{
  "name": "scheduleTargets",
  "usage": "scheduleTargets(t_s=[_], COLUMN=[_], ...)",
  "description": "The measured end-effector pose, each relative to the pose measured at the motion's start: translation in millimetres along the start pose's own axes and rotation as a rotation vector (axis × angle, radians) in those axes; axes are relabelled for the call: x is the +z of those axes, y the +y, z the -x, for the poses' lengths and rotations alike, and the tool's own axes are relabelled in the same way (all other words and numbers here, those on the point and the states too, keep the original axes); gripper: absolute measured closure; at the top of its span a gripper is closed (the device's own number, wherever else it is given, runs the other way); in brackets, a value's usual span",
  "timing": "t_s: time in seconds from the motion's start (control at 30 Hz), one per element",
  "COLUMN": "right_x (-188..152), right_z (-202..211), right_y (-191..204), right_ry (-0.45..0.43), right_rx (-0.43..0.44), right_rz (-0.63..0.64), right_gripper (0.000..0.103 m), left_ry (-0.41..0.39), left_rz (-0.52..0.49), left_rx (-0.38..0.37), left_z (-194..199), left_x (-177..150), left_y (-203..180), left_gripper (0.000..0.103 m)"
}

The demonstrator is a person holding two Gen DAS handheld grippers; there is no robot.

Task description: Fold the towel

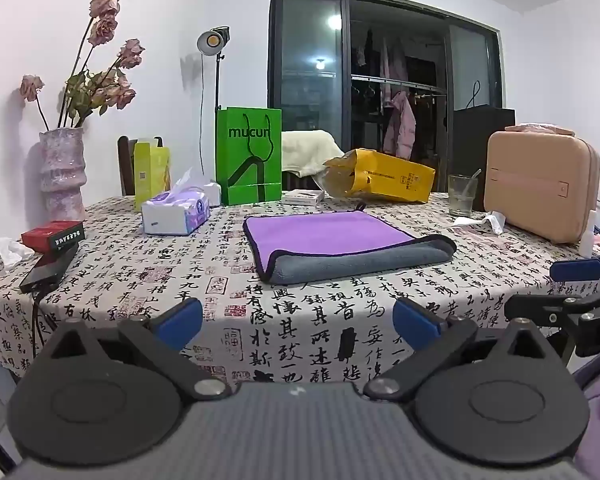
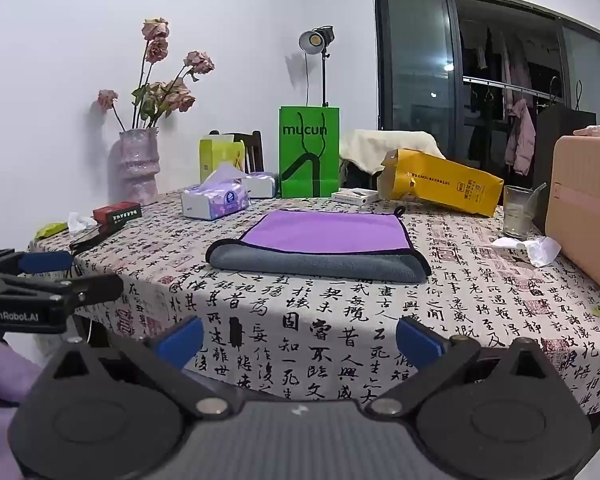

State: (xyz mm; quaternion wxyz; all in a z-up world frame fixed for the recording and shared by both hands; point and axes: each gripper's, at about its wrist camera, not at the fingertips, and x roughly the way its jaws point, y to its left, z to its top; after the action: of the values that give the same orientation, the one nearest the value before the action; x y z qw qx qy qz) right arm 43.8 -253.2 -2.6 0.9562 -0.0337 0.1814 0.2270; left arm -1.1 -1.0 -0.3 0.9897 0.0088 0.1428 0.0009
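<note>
The towel (image 1: 340, 246) lies folded once at the middle of the table (image 1: 140, 272), purple side up, grey fold along its near edge. My left gripper (image 1: 298, 322) and right gripper (image 2: 300, 338) hover near the table's near edge, jaws apart, empty. I judge another fold may remain.

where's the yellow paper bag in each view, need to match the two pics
Left wrist view: the yellow paper bag lies on its side at the far table edge, right of centre, behind the towel.
Right wrist view: the same bag lies right of centre, beyond the towel's far right corner.
Shared landmark: the green bag stands upright just left of it in both.
</note>
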Motion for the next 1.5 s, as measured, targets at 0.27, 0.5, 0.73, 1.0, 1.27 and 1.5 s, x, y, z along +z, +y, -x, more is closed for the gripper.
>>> scheduleTargets(t_s=[0.27, 0.5, 0.73, 1.0, 1.27, 1.5], right_x=[-0.1, -2.6, -1.6, -3.5, -3.5, -3.5], right_z=[-0.4, 0.9, -1.7, -1.7, -1.7, -1.7], right_y=[-1.7, -3.6, -4.3, -4.5, -4.2, -4.4], right_ry=[-0.002, -0.001, 0.006, 0.006, 0.006, 0.006], right_rx=[-0.012, -0.012, -0.011, -0.01, -0.011, -0.01], right_rz=[0.002, -0.006, -0.014, -0.016, -0.016, -0.016], right_gripper=[0.0, 0.0, 0.0, 0.0, 0.0, 0.0], left_ry=[0.005, 0.006, 0.006, 0.007, 0.008, 0.008], left_rz=[0.007, 0.007, 0.005, 0.004, -0.003, -0.005], left_rx=[-0.004, -0.005, -0.006, -0.006, -0.009, -0.011], left_z=[-2.0, -2.1, -2.3, -1.7, -1.6, -1.9], left_x=[-0.2, 0.7, 0.5, 0.5, 0.3, 0.0], left_y=[0.0, 0.1, -1.6, -4.7, -7.5, -8.0], left_gripper=[0.0, 0.0, 0.0, 0.0, 0.0, 0.0])
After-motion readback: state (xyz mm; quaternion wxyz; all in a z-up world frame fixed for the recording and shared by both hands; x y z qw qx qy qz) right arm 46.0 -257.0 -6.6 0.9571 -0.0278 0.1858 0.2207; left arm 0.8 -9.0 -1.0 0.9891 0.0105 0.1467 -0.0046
